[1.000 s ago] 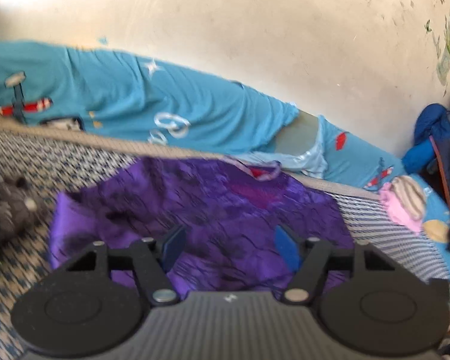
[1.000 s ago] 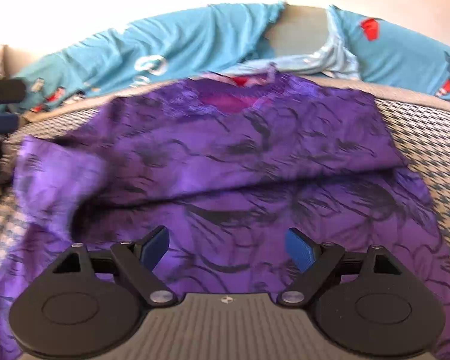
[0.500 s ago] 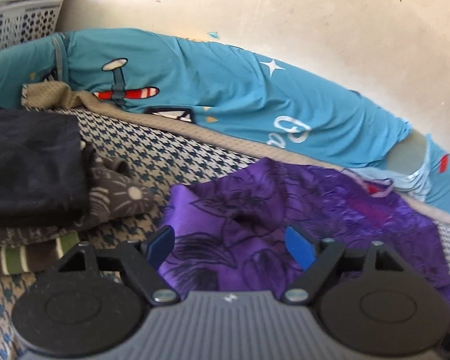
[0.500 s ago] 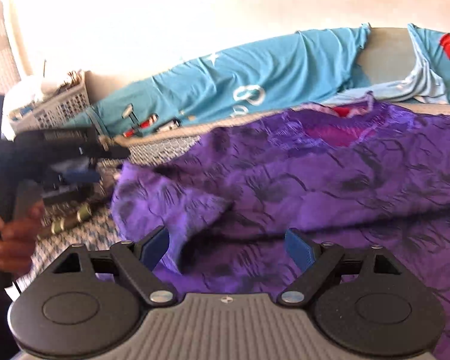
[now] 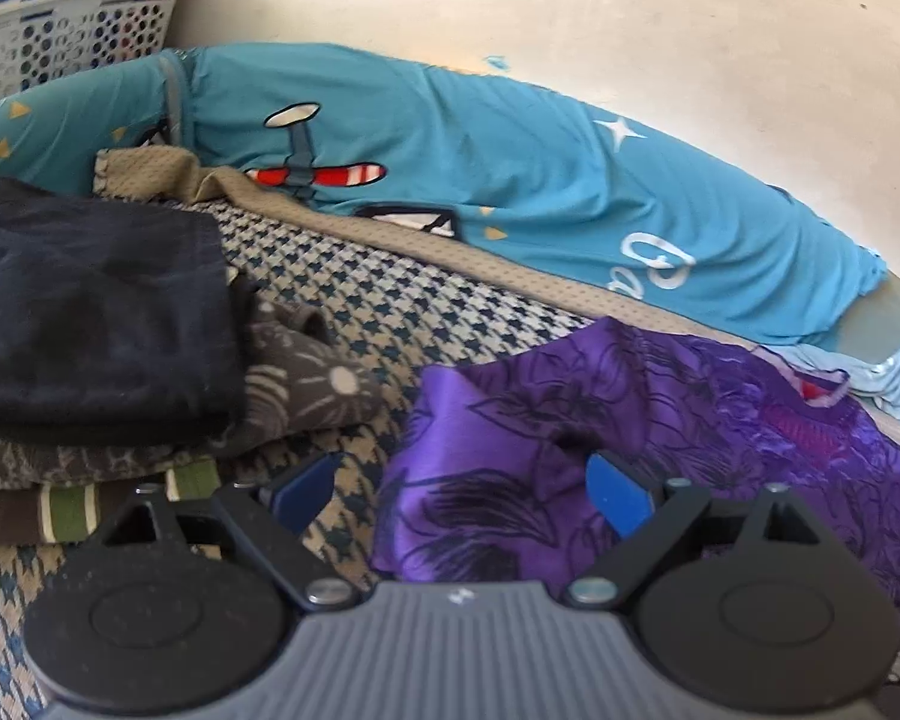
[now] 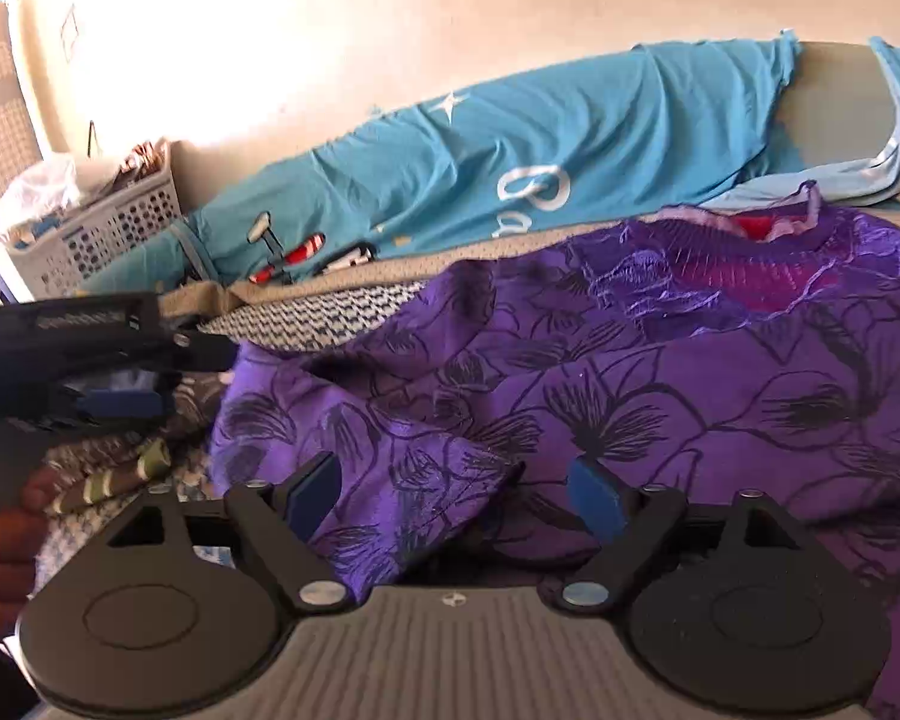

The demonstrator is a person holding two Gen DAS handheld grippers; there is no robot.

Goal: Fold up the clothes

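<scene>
Half purple garment [image 6: 660,396] cut off; hem probably beneath right tongs [image 6: 450,495].

The purple garment [image 6: 660,396] runs off the right wrist view's right edge. The left claw [image 6: 99,372] there is blurred. The laundry basket's [image 5: 72,36] contents are unreadable.

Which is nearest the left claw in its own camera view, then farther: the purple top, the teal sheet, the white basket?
1. Purple top, right under the left claw.
2. Teal sheet, behind, along the wall.
3. White basket, far left corner.
</scene>
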